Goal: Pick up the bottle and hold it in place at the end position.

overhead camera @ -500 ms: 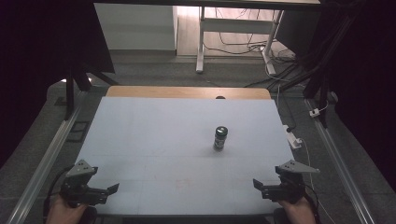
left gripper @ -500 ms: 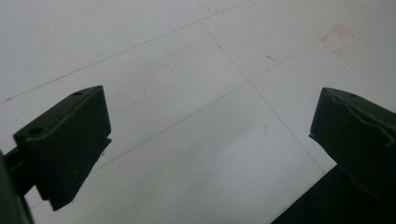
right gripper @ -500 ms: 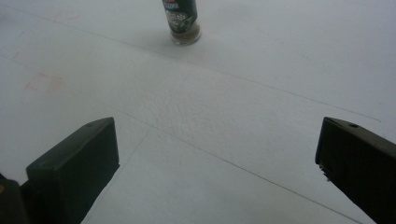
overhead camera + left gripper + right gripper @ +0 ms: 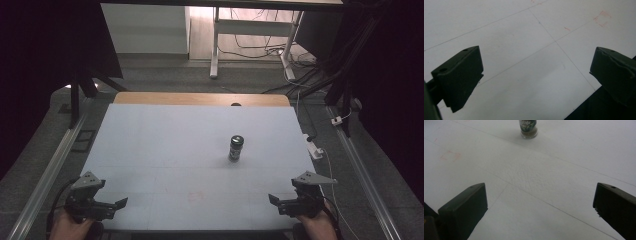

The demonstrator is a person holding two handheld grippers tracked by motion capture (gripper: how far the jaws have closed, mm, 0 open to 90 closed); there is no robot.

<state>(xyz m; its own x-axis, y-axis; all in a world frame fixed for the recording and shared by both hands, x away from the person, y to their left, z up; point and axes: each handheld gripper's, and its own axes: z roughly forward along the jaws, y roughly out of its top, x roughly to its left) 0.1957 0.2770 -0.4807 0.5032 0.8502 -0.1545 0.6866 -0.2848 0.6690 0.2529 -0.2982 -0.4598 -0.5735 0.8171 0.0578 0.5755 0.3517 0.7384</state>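
Matt sheet, glossy jar

The table (image 4: 165,150) wears a matt, finely pebbled white sheet over a wooden edge (image 4: 200,98); the small jar (image 4: 236,148) looks like glass with a glossy label; both grippers' jaws look like matt black plastic.

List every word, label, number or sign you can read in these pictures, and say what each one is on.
None can be read.
Small jar: the green label carries pale lettering, too blurred and cut off by the frame to read; in the high view it is too small.
Table mat: a faint red outlined square and thin lines, no letters.
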